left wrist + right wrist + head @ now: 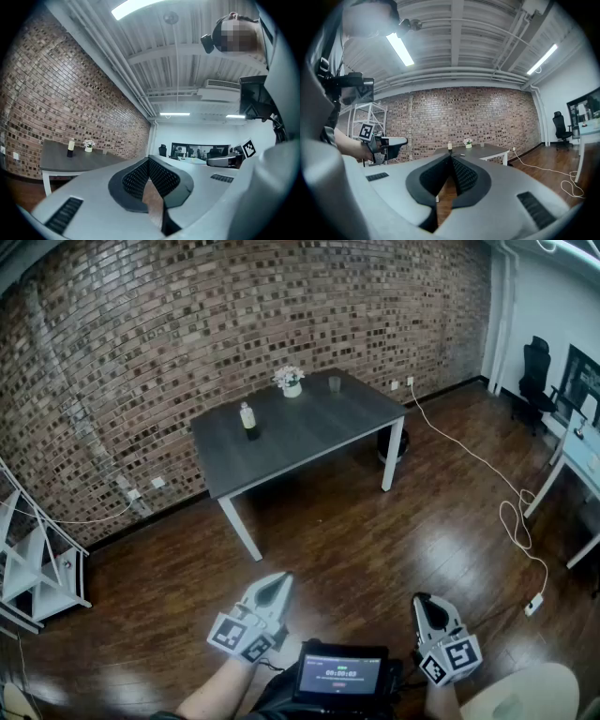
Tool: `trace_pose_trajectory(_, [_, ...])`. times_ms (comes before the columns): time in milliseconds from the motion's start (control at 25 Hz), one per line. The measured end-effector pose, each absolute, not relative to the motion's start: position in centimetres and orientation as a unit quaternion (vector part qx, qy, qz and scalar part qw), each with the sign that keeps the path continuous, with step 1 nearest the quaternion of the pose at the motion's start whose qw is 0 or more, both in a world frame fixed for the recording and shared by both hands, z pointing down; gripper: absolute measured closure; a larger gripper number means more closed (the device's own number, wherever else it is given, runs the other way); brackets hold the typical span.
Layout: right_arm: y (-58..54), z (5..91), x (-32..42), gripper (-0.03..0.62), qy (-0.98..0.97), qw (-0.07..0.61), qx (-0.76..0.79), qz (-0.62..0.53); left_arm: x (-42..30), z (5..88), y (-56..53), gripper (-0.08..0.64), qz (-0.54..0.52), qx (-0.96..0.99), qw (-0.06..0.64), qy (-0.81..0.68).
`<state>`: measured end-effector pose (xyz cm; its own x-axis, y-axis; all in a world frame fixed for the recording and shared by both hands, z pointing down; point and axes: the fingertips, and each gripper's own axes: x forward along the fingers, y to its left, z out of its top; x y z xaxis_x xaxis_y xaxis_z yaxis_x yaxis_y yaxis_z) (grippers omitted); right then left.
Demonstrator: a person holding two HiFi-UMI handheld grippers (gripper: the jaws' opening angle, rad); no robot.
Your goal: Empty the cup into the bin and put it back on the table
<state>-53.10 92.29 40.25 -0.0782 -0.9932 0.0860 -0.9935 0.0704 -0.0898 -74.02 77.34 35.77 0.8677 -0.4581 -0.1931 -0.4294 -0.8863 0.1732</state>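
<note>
A small grey cup (pixel 335 383) stands near the far edge of the dark grey table (pixel 309 432), beside a white pot of flowers (pixel 290 381) and a bottle (pixel 248 418). A dark bin (pixel 395 444) sits on the floor under the table's right end. Both grippers hang low in front of me, well short of the table. My left gripper (pixel 279 579) (pixel 149 159) is shut and holds nothing. My right gripper (pixel 421 599) (pixel 451 157) is also shut and empty. The right gripper view shows the table (pixel 485 151) straight ahead in the distance.
A white shelf unit (pixel 37 568) stands at the left wall. A white cable (pixel 511 512) trails over the wood floor at the right, near a white desk (pixel 577 460) and a black office chair (pixel 536 371). A screen device (pixel 342 674) hangs at my chest.
</note>
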Motion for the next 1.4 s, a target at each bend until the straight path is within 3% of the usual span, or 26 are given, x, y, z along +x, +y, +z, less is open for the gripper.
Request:
trace_pose_trajectory(760, [73.7, 38.5, -48.5, 0.592, -0.711, 0.015, 0.700, 0.065, -69.8, 36.4, 58.0, 0.555, -0.103, 0.966, 0.087, -0.221])
trace_pose_trajectory(1400, [60.8, 38.0, -34.5, 0.592, -0.748, 0.012, 0.662, 0.053, -55.8, 36.8, 47.2, 0.555, -0.098, 0.955, 0.084, -0.266])
